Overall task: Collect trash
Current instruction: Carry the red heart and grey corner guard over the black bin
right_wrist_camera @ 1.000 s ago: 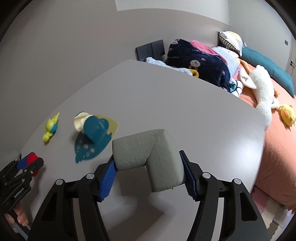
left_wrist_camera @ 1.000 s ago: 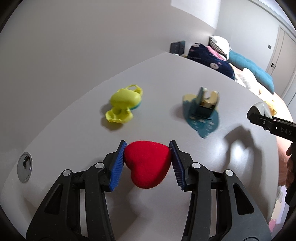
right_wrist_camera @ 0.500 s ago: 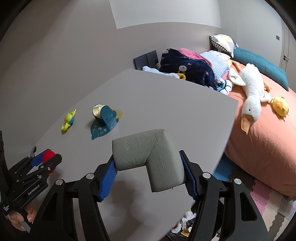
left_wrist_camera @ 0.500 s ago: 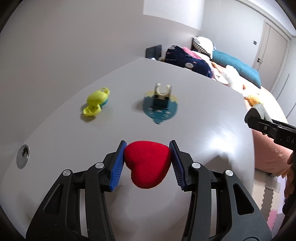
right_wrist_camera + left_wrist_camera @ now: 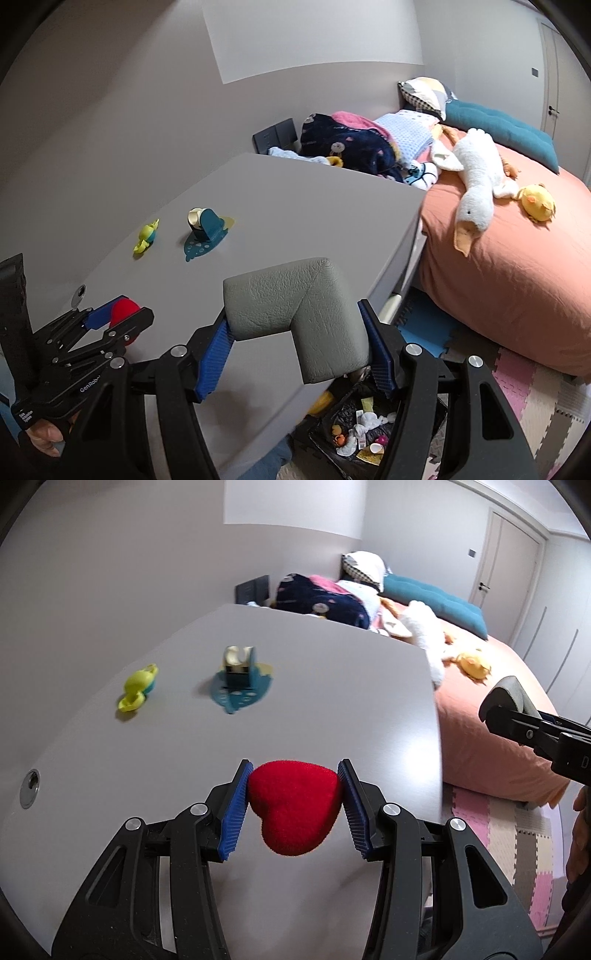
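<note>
The left hand-held gripper [image 5: 294, 808] grips a red heart [image 5: 293, 808]; the right hand-held gripper [image 5: 297, 349] clamps a grey corner pad [image 5: 295, 321] above a black-lined bin [image 5: 373, 432] holding scraps.

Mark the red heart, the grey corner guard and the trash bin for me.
red heart [image 5: 295, 805]: left wrist view, middle of its fuzzy face.
grey corner guard [image 5: 291, 310]: right wrist view, inner bend of the L.
trash bin [image 5: 347, 410]: right wrist view, black liner on the near left side.
</note>
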Demonstrator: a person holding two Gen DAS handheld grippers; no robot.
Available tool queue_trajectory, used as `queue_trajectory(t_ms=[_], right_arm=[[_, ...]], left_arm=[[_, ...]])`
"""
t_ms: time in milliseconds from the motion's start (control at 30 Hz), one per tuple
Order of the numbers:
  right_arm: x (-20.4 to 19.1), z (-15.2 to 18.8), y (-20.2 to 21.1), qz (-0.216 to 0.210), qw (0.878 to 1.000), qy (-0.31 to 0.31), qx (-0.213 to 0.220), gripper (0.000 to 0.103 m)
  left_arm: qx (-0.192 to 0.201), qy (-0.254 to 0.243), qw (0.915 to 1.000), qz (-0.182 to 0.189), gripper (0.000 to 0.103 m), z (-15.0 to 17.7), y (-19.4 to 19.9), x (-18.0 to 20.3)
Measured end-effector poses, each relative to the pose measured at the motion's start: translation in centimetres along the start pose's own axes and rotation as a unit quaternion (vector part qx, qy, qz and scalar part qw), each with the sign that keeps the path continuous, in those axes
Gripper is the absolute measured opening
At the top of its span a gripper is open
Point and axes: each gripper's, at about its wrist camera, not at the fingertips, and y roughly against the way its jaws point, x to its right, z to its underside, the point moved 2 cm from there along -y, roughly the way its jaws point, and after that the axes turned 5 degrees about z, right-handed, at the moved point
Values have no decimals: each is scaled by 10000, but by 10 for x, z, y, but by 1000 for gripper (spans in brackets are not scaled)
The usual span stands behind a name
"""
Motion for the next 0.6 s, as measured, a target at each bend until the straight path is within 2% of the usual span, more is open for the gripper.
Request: queue_trajectory(t_ms=[600], right_arm=[[54, 34, 46, 222, 9987, -436, 163, 67]], left_arm=[[4, -621, 9970, 455, 47, 8, 9, 79]])
